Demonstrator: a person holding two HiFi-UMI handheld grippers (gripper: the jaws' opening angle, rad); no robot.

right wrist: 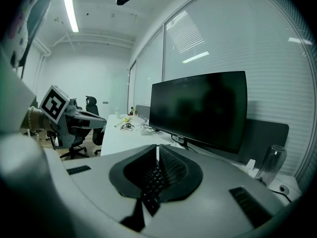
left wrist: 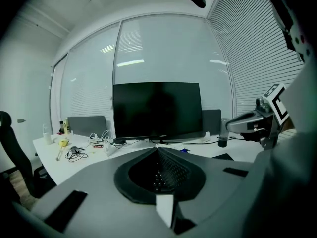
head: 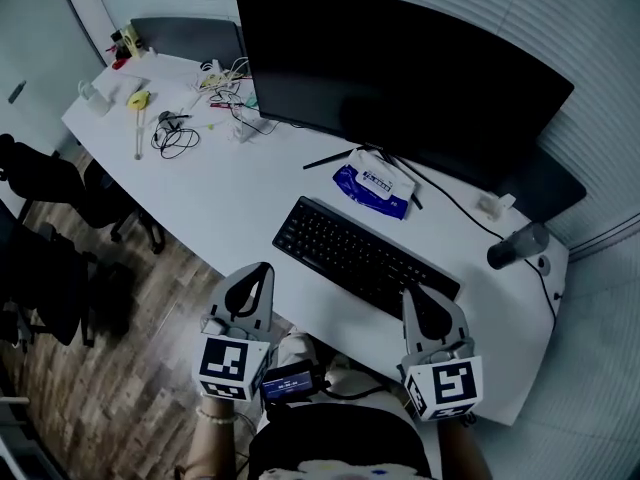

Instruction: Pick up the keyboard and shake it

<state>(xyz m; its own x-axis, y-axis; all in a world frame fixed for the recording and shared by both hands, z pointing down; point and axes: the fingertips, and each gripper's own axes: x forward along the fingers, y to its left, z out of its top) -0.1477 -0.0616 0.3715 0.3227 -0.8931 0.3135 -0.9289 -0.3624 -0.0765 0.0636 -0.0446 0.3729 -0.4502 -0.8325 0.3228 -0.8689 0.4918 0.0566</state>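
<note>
A black keyboard (head: 365, 256) lies at an angle on the white desk (head: 230, 198), in front of the monitor. My left gripper (head: 262, 268) is shut and empty. It hovers at the desk's front edge, left of the keyboard and apart from it. My right gripper (head: 410, 295) is also shut, its tip over the keyboard's front edge near the right end. In the right gripper view the closed jaws (right wrist: 157, 148) point toward the monitor, and keyboard keys (right wrist: 150, 185) show below them. In the left gripper view the jaws (left wrist: 157, 149) meet with nothing between them.
A wide dark monitor (head: 400, 78) stands behind the keyboard. A blue wipes pack (head: 373, 185) lies by its foot. A dark cup (head: 515, 246) sits at the right end. Cables (head: 175, 136) and small items clutter the far left. Black chairs (head: 50, 188) stand left of the desk.
</note>
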